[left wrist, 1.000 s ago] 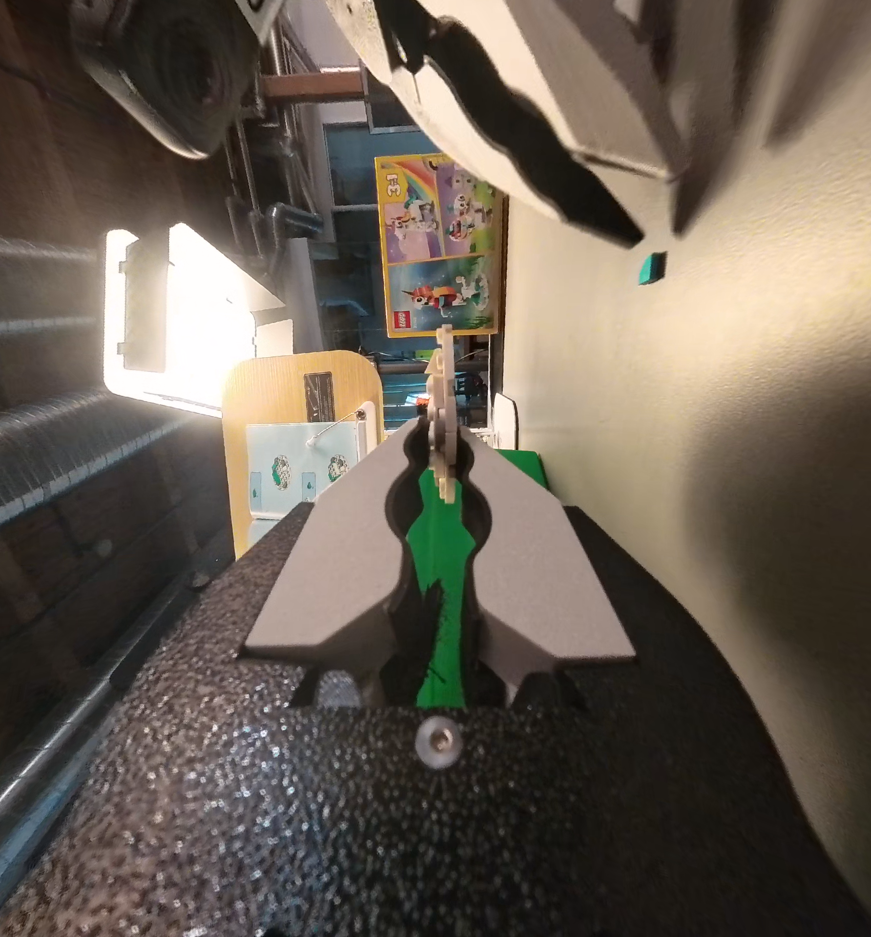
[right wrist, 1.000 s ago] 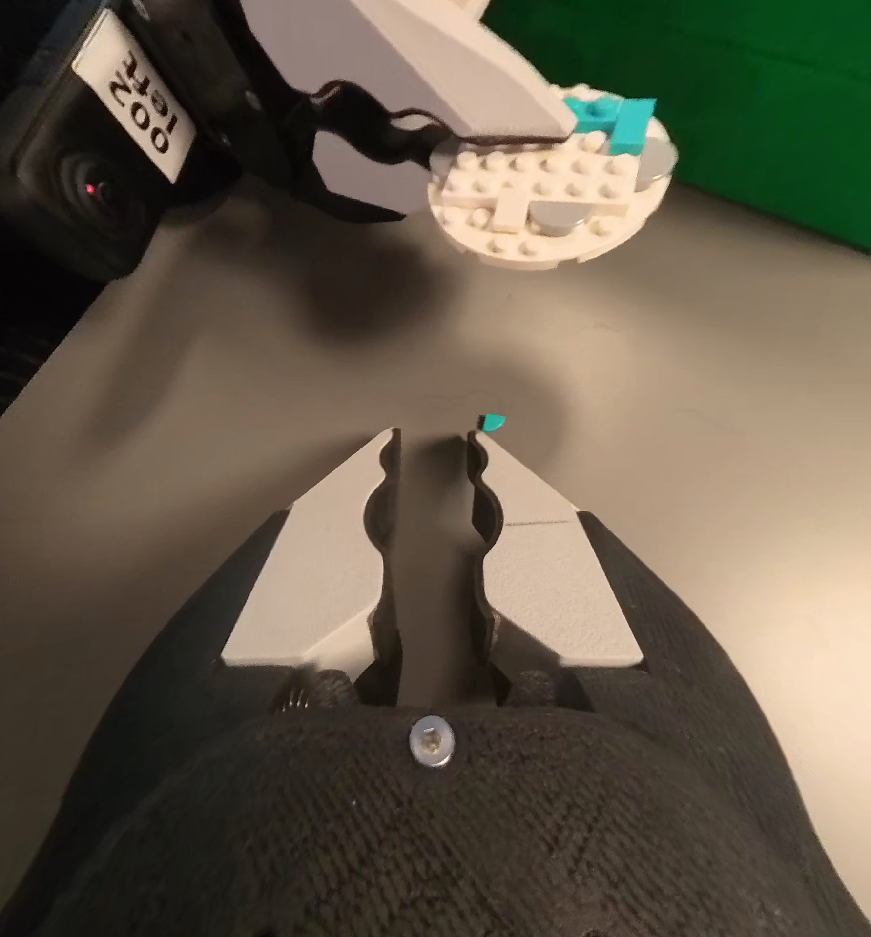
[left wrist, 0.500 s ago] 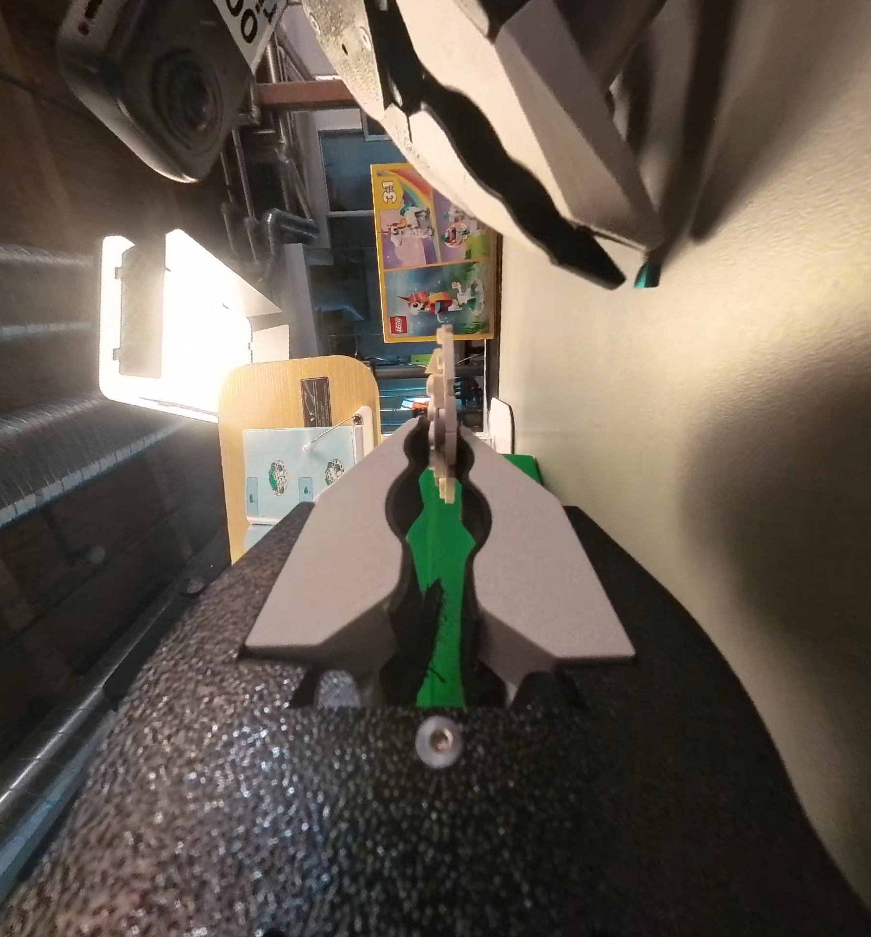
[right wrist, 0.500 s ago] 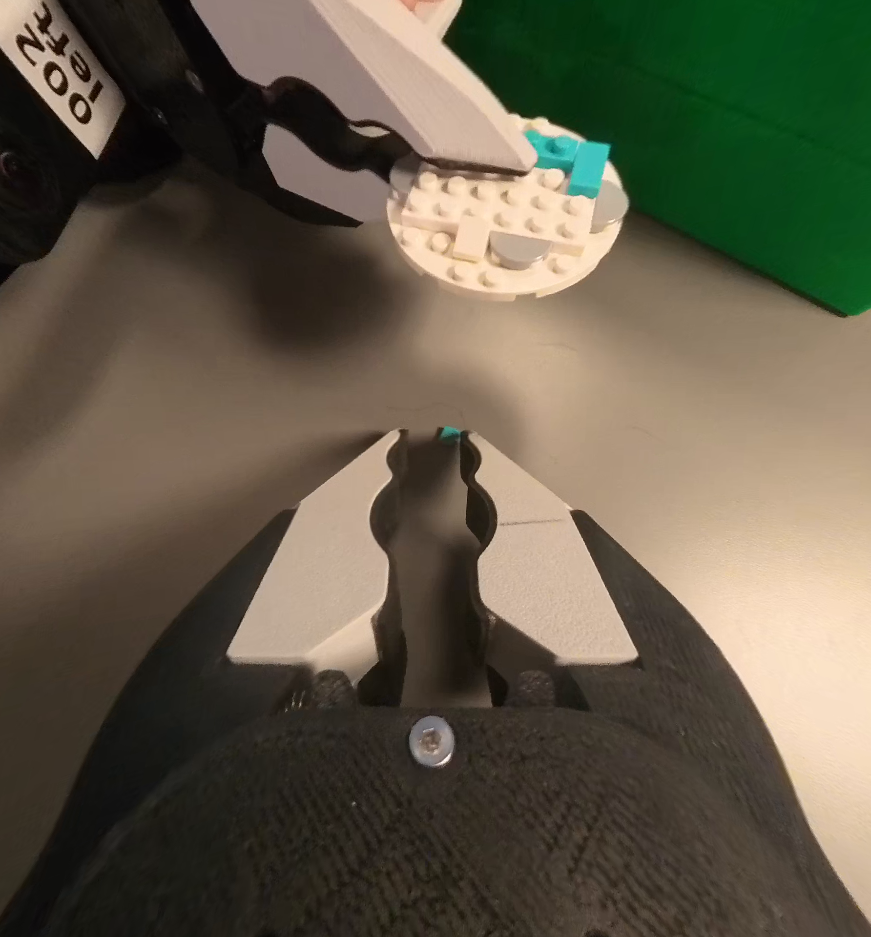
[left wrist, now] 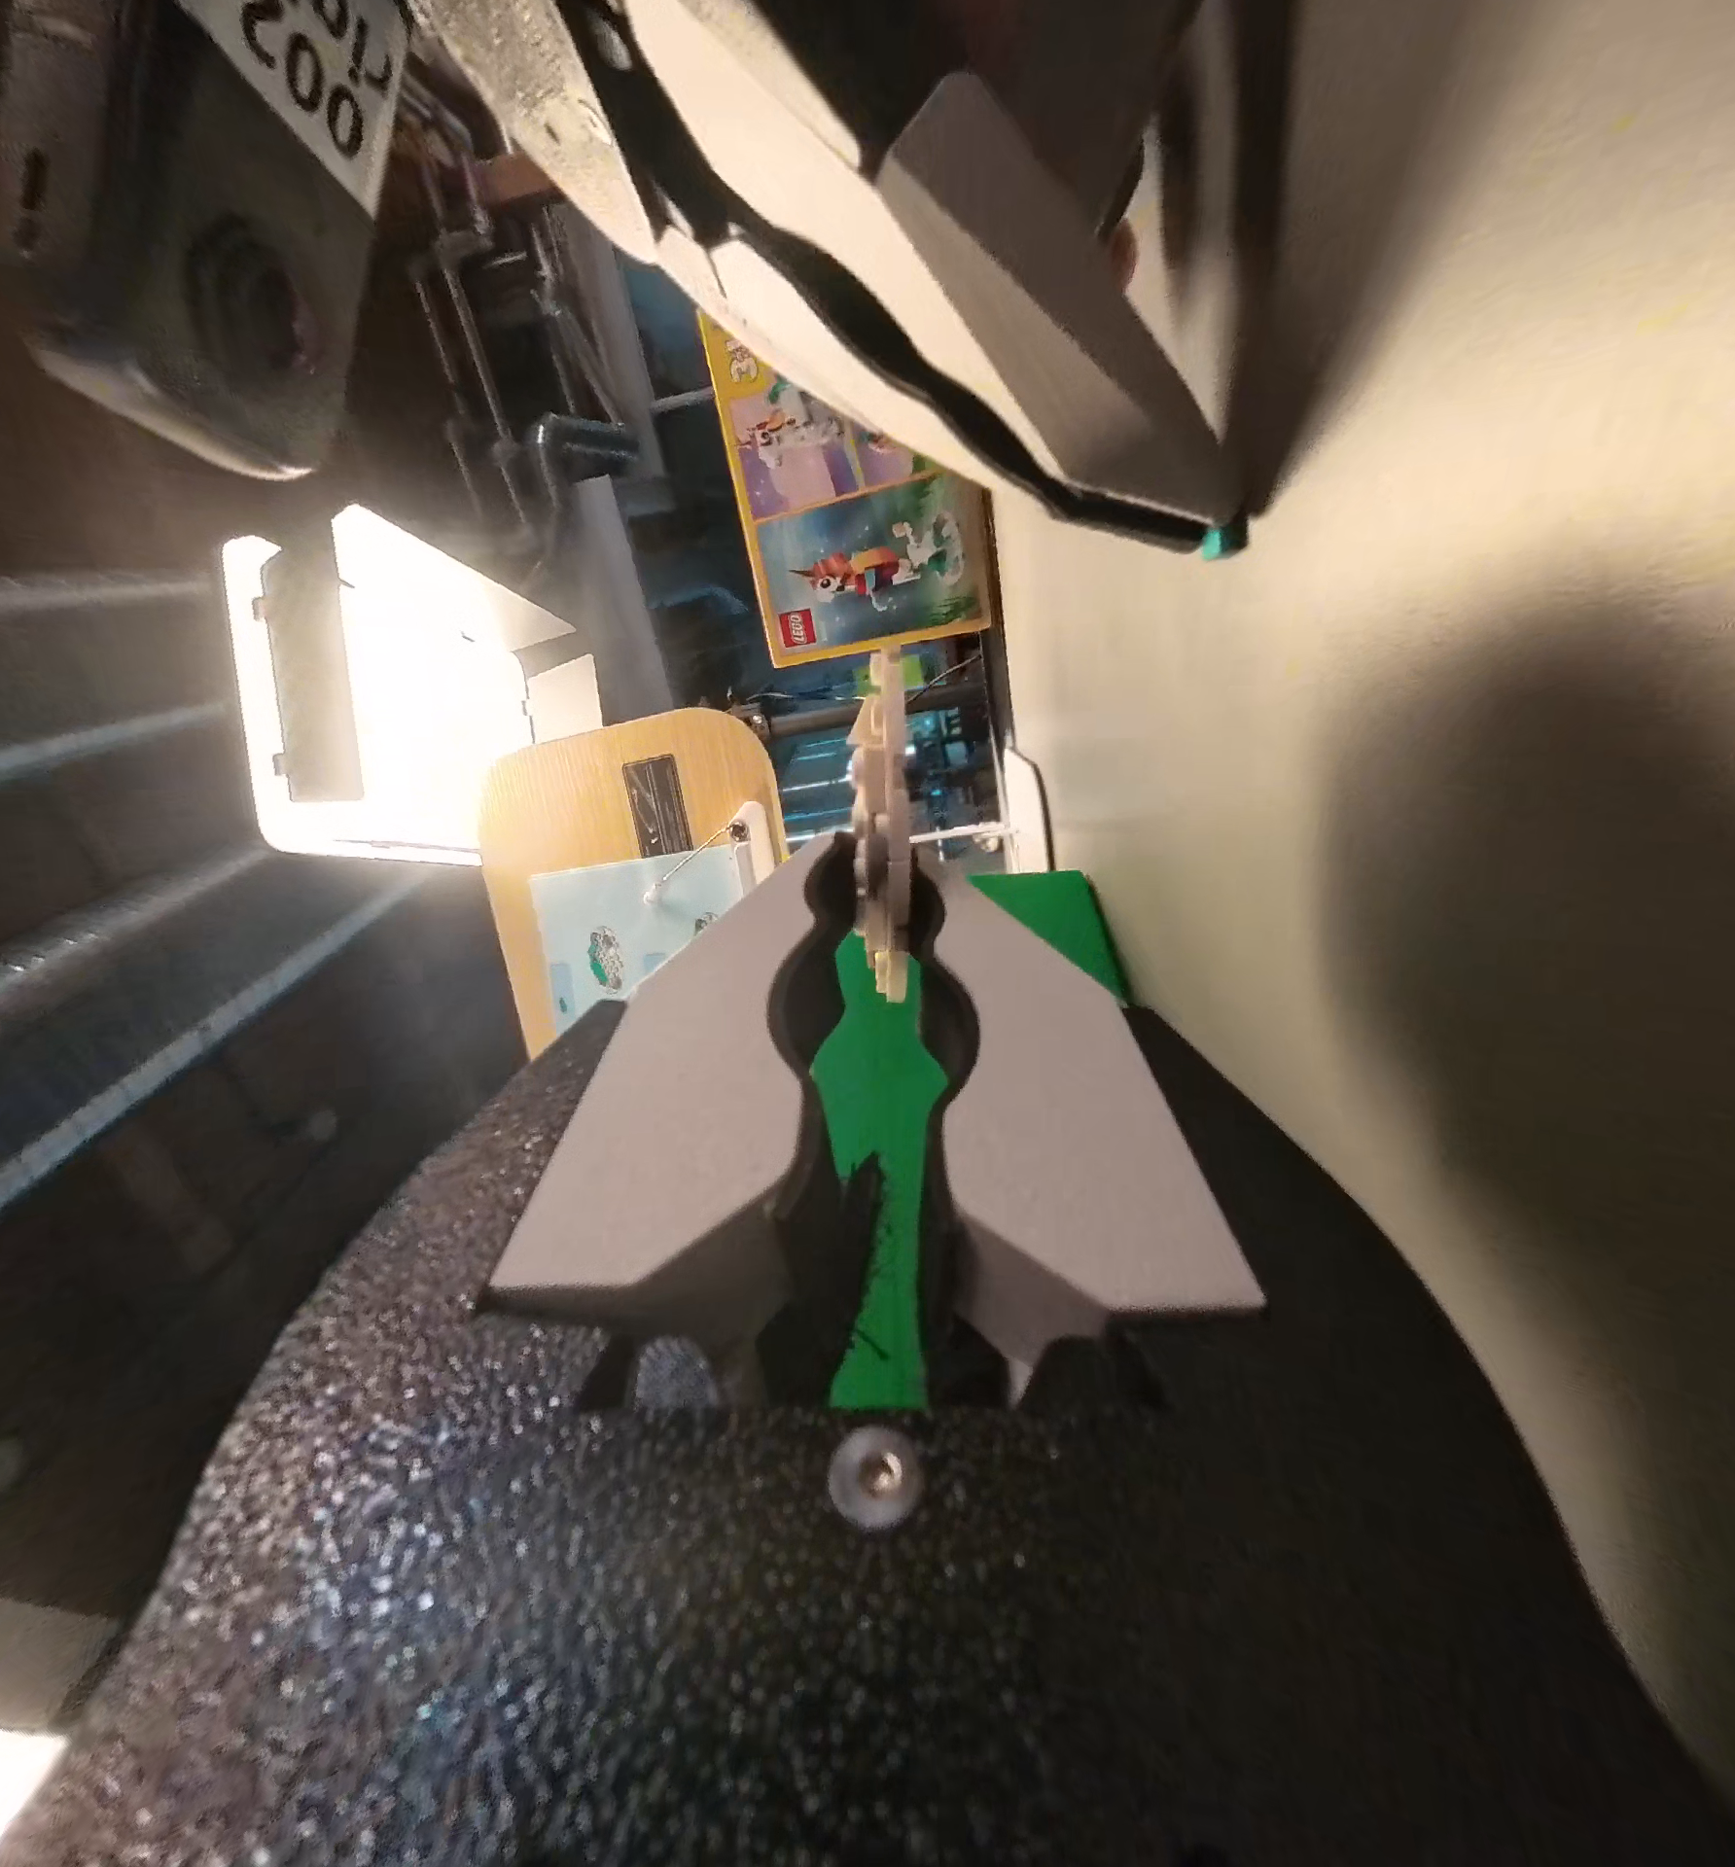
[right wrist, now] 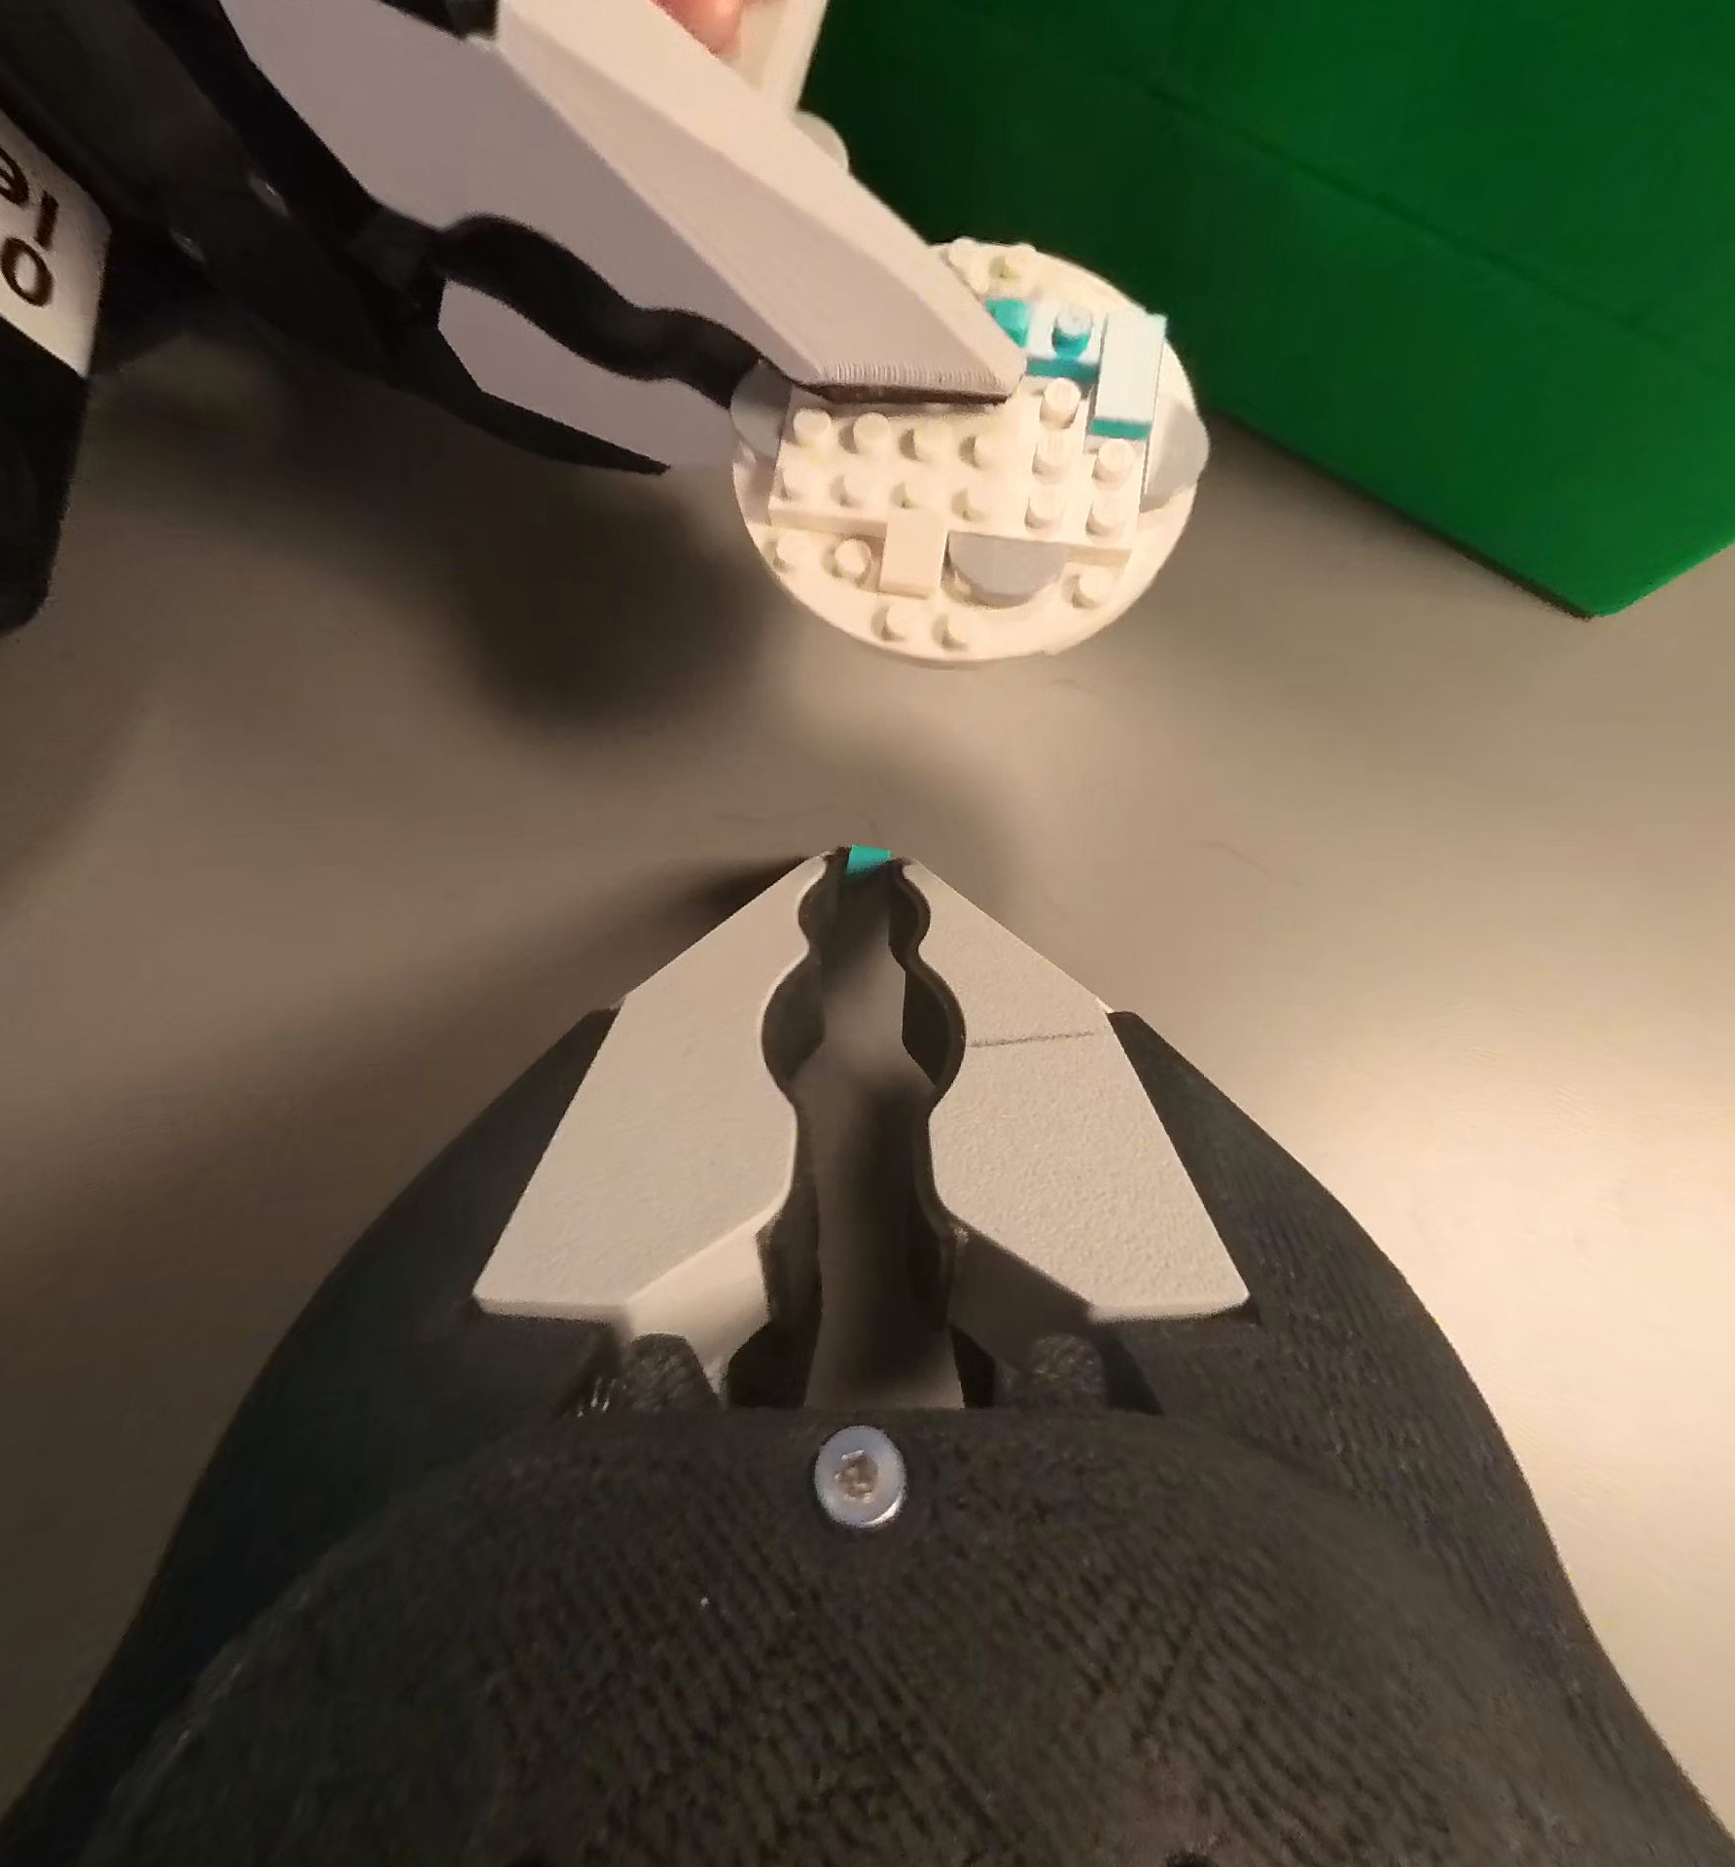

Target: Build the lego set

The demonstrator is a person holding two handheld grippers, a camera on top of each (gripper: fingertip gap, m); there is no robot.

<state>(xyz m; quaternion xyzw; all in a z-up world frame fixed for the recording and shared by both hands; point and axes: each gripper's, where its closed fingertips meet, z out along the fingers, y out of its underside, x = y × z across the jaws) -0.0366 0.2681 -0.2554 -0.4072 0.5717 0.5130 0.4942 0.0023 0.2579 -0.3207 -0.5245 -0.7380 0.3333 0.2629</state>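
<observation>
Right tongs (right wrist: 861, 871) are pinching my teal brick (right wrist: 863, 862) on the table (right wrist: 1450, 909); left tongs (left wrist: 879, 879) are gripping the round white build (right wrist: 975, 505) near the green box (right wrist: 1348, 253).

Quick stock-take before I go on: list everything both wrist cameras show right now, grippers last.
round lego assembly: one, white with grey and teal parts, held off the table at its edge by the left gripper.
small teal piece: one, pinched at the right gripper's tips, low over the table.
green box: one, on the table behind the assembly.
table: one, grey-beige.
lego set box: one, yellow-edged, standing at the table's far end.
instruction sheet: one, pale blue, clipped to a wooden board.
left gripper: grey fingers, shut on the assembly.
right gripper: grey fingers, shut on the teal piece.
</observation>
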